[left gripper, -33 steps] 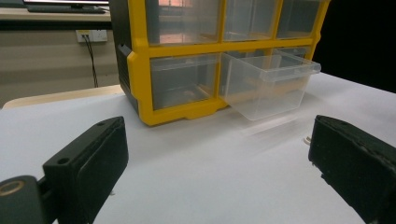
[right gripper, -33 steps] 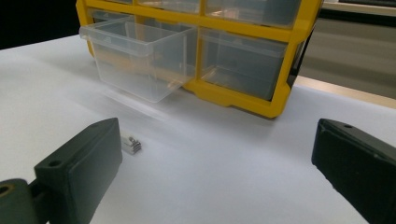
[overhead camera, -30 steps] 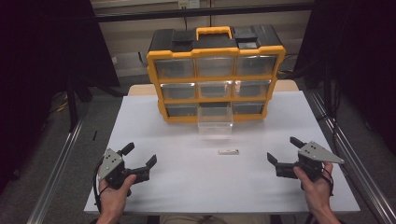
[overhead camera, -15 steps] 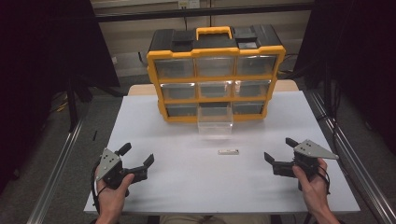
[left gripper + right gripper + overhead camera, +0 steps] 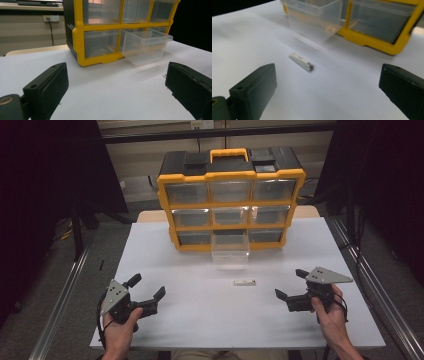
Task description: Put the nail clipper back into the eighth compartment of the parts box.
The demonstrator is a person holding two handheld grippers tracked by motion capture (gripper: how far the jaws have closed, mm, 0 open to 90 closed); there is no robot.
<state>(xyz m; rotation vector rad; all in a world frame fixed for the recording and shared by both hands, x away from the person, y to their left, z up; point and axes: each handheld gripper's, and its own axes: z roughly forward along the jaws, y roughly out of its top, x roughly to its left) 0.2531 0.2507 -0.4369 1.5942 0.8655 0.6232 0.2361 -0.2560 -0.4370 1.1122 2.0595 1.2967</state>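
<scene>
Yellow-framed black plastic organiser cabinet (image 5: 231, 200) with nine clear drawers stands at the far side of the white desk (image 5: 200, 320). Its clear plastic bottom-middle drawer (image 5: 230, 247) is pulled out toward the person. A small flat white oblong piece (image 5: 244, 282) lies on the desk just in front of that drawer, well apart from both hands. The left gripper (image 5: 147, 293) and the right gripper (image 5: 288, 284) sit near the desk's close corners, jaws spread wide and empty.
</scene>
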